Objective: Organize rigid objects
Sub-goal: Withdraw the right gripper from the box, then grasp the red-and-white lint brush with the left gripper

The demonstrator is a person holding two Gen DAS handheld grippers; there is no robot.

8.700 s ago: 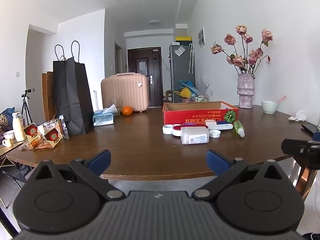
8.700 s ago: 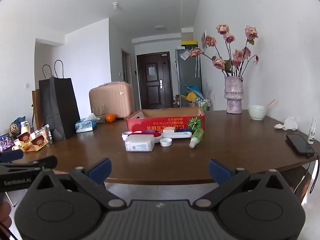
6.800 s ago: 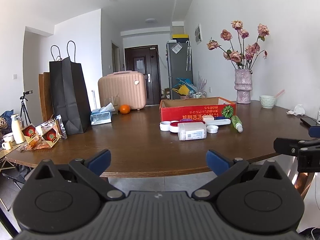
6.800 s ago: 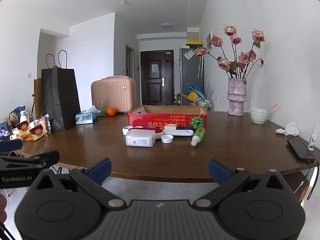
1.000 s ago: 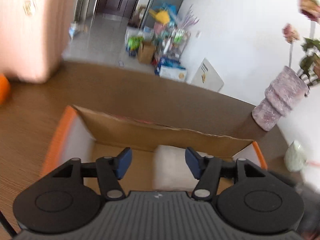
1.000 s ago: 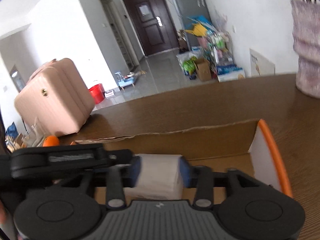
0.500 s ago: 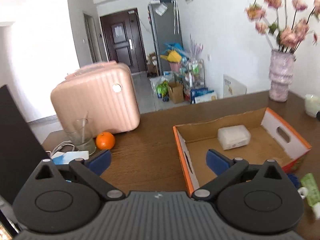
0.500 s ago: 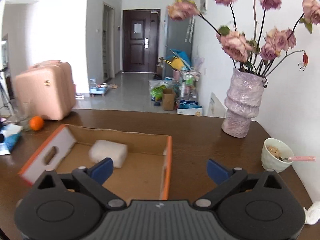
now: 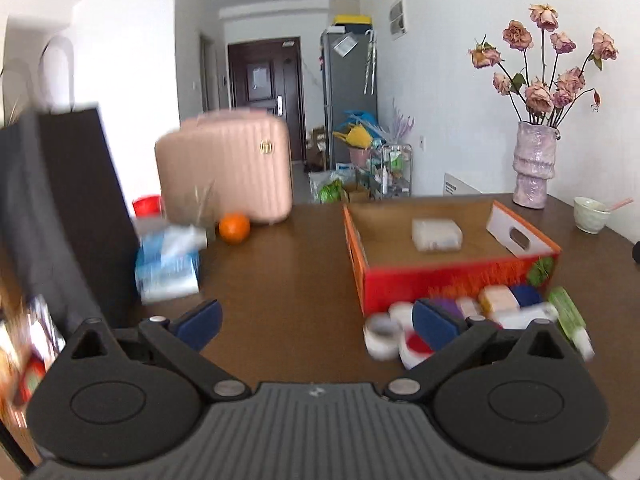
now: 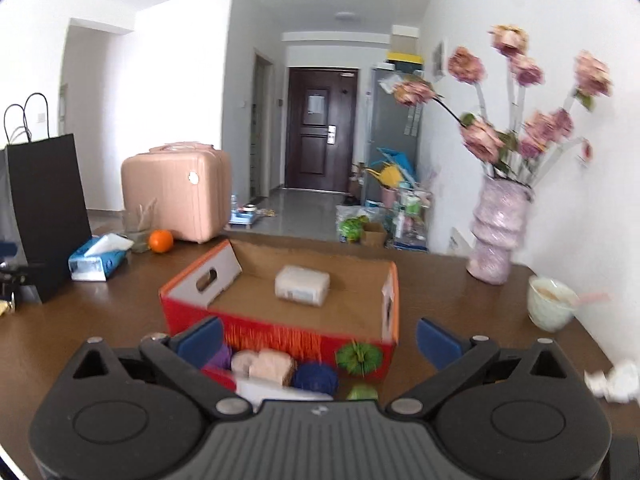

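A red and orange cardboard box (image 9: 452,278) (image 10: 280,336) stands open on the brown table. A translucent plastic container (image 9: 437,234) (image 10: 302,283) lies inside it. Several small items lie in front of the box: white tubs (image 9: 382,336), a beige block (image 10: 270,365), a blue ball (image 10: 316,376), a green tube (image 9: 568,316). My left gripper (image 9: 316,320) is open and empty, above the table left of the items. My right gripper (image 10: 318,338) is open and empty, above the items at the box's front.
A pink suitcase (image 9: 226,166), an orange (image 9: 235,227), a blue tissue pack (image 9: 168,266) and a black paper bag (image 9: 56,208) stand at the left. A vase of roses (image 10: 496,236) and a bowl with a spoon (image 10: 550,305) stand at the right. Crumpled tissue (image 10: 612,380) lies near right.
Both grippers have pulled back and lowered from over the box; the items in front of it have come into view. The plastic container stays in the box.
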